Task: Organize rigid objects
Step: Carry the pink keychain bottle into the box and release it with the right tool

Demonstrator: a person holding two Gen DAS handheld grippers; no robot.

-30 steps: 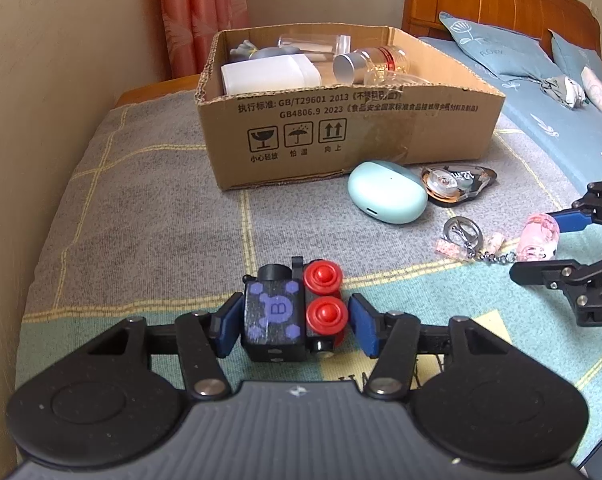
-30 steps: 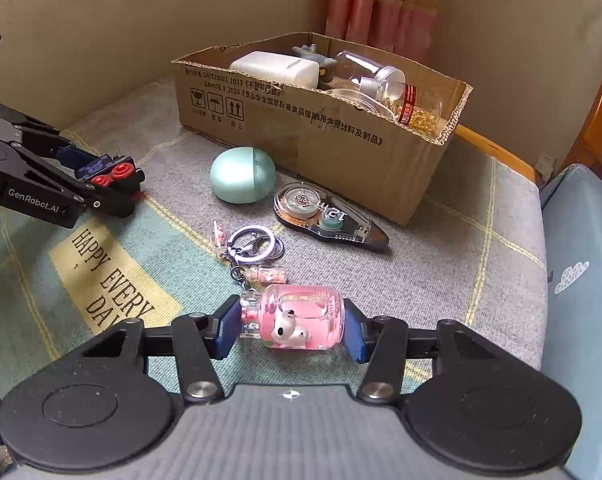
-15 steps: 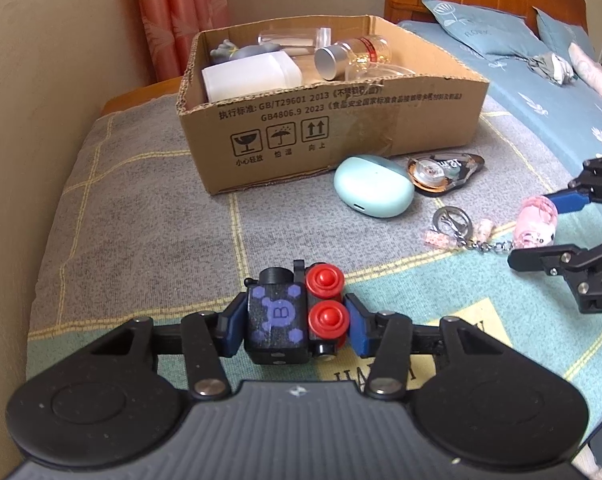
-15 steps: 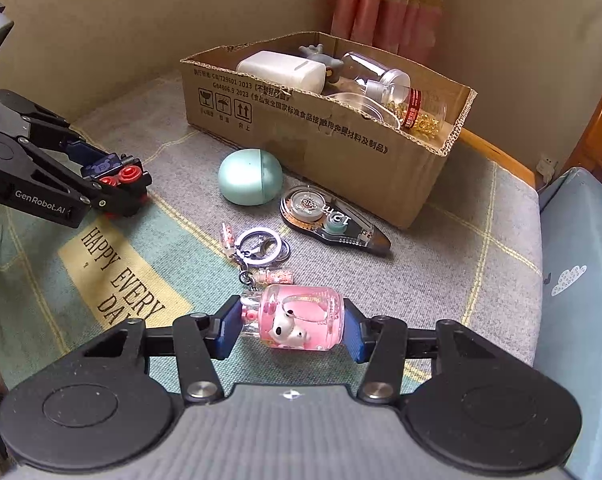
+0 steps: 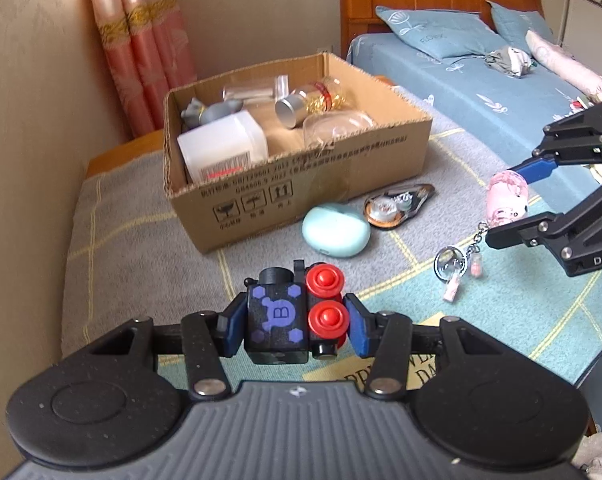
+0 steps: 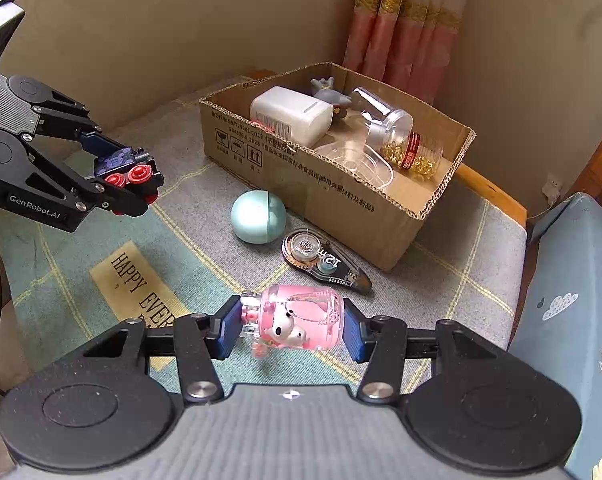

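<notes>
My left gripper (image 5: 295, 326) is shut on a black toy block (image 5: 289, 318) with purple marks and two red knobs, held above the blanket. In the right wrist view the same gripper (image 6: 129, 178) and block (image 6: 121, 168) hang at the left. My right gripper (image 6: 289, 330) is shut on a pink keychain bottle (image 6: 297, 320) with a small dog figure inside. The left wrist view shows that bottle (image 5: 507, 196) lifted at the right, its ring and charms (image 5: 451, 270) dangling below. The open cardboard box (image 5: 301, 196) sits behind both.
The box (image 6: 341, 200) holds a white container (image 6: 291, 114), a grey figurine, a clear jar with gold capsules (image 6: 405, 148) and clear plastic pieces. On the blanket lie a mint earbud case (image 6: 259, 216) and a correction tape (image 6: 325, 266). A blue bed (image 5: 481, 92) stands at the right.
Both grippers have risen with their objects. The pink bottle's ring and charms have left the blanket and hang free. The left gripper's pads have closed onto the block.
</notes>
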